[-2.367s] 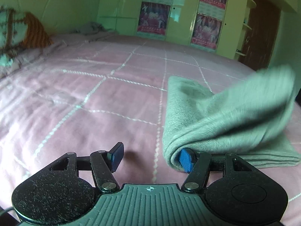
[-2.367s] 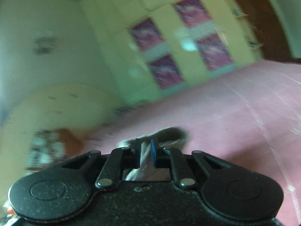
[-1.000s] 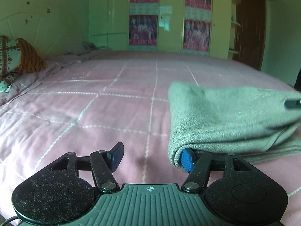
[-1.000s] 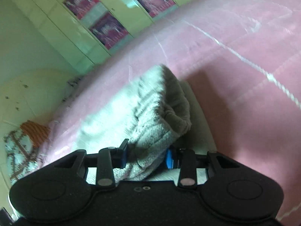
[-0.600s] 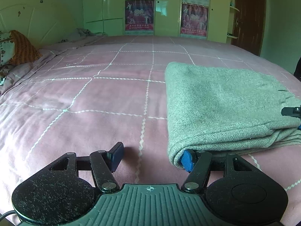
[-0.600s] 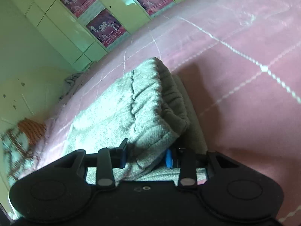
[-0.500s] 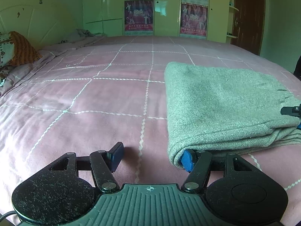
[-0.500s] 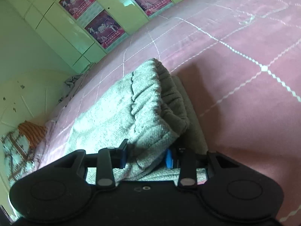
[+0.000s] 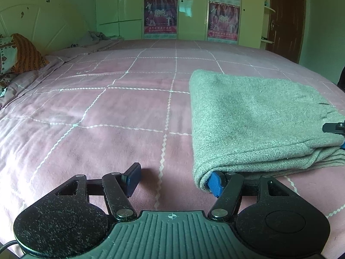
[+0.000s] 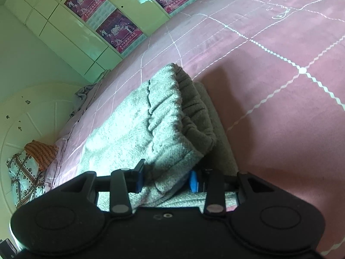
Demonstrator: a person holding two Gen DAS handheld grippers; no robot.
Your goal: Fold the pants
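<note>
The grey knit pants [image 9: 254, 116] lie folded in a flat stack on the pink bed. My left gripper [image 9: 173, 180] is open just above the cover; its right finger [image 9: 215, 185] touches the near left corner of the fold. In the right wrist view the pants [image 10: 151, 129] show their gathered waistband on top. My right gripper [image 10: 166, 180] is open, its jaws on either side of the top layer's corner. Its fingers also show at the right edge of the left wrist view [image 9: 336, 127].
The pink quilted bed cover [image 9: 107, 118] with white grid lines stretches left and ahead. Patterned pillows [image 9: 13, 54] and a headboard stand at the far left. A wardrobe with posters [image 9: 161, 15] and a dark door [image 9: 284, 17] are behind the bed.
The right gripper brought the top layer down onto the stack and opened from its grip on the cloth. In the last half second almost nothing moves. The left gripper has stayed open in place.
</note>
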